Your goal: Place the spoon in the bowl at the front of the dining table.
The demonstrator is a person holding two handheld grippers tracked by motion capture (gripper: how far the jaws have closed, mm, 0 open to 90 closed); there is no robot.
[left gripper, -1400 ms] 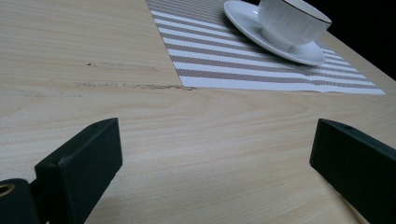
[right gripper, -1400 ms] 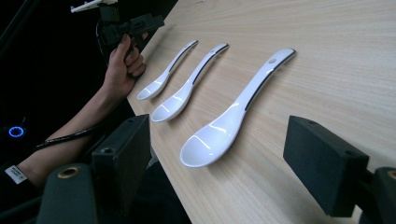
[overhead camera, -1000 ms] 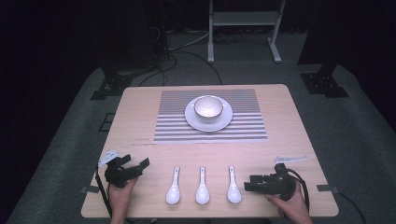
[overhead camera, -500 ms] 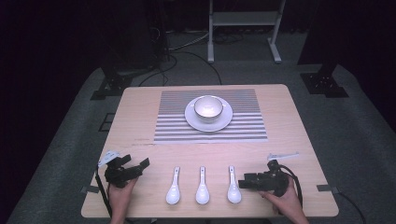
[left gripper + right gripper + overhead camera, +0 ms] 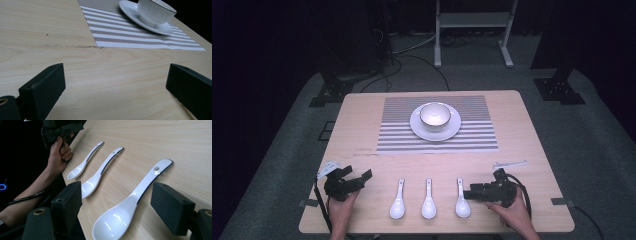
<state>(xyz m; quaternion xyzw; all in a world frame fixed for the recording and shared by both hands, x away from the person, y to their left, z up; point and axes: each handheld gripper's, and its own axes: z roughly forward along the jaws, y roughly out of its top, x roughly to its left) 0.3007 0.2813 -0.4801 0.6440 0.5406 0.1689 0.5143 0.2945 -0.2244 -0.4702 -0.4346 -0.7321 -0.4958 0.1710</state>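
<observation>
Three white spoons lie in a row near the table's front edge: left, middle and right. My right gripper is open, low over the table, with its jaws either side of the right spoon and not touching it. The other two spoons lie beyond it. At the front left, my left gripper is open over bare wood and holds nothing. A white bowl stands on a saucer on a striped placemat at the back.
A strip of white tape lies on the table at the right. The table's front edge runs just behind the spoons' bowls. In the right gripper view, a hand with the left gripper is farther off.
My right gripper has moved left along the table until its jaws flank the right spoon. The left gripper and the spoons have stayed still.
</observation>
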